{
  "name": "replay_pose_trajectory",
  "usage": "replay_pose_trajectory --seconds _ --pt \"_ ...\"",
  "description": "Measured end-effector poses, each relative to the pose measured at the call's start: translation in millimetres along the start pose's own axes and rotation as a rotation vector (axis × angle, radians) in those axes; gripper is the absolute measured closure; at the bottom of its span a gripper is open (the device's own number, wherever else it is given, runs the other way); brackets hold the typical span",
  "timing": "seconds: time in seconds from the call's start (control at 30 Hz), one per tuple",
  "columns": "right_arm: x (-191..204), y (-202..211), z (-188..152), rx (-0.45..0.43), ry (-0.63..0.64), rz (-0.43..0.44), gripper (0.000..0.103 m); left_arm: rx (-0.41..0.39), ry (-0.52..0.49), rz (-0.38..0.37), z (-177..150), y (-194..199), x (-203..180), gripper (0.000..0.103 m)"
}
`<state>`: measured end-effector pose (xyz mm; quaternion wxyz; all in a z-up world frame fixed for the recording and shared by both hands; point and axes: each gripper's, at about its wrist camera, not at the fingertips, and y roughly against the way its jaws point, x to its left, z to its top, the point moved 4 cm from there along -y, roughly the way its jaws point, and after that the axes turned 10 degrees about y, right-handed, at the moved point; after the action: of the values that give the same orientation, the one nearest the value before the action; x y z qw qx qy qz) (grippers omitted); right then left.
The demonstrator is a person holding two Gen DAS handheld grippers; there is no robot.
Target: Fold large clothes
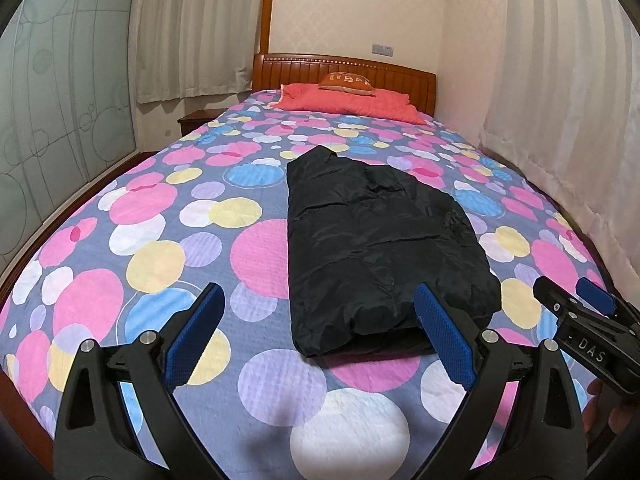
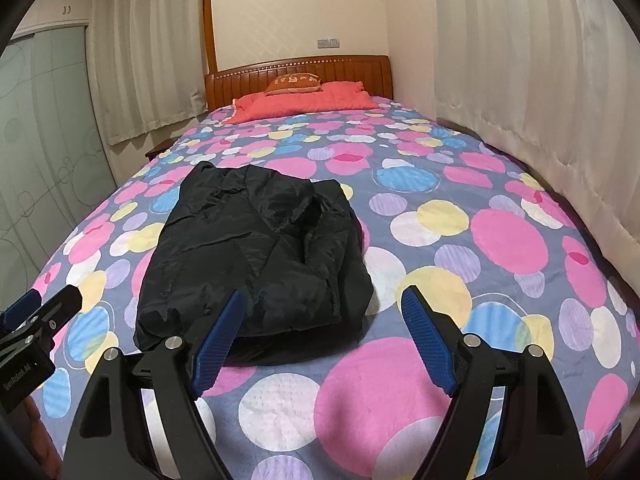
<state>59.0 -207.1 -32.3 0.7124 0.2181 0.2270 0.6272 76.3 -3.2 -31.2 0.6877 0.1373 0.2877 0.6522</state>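
On the spotted bed (image 1: pixel 160 216), our black puffy nylon jacket (image 1: pixel 372 240) looks soft and slippery; both jaws spread wide, we'd grab its near hem.

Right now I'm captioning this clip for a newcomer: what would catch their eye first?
The black jacket, folded into a long bundle, lies mid-bed on a loud bedspread of pink, blue and yellow circles. Both the left gripper and right gripper hover open at its near end, holding nothing. At the far end, a red pillow rests against the wooden headboard.
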Motion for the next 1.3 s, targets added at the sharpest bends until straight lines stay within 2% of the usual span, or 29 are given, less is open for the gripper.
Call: replay_pose_trajectory --seconds 0.63,1.3 --pt "6.4 3.6 -0.8 0.005 0.011 0.003 0.023 0.007 0.005 -0.002 -4.6 2.6 -4.3 0.007" --pt "2.2 -17.3 -8.2 0.039 0.002 0.012 0.023 0.035 0.003 0.020 -12.0 -21.2 -9.0 0.007"
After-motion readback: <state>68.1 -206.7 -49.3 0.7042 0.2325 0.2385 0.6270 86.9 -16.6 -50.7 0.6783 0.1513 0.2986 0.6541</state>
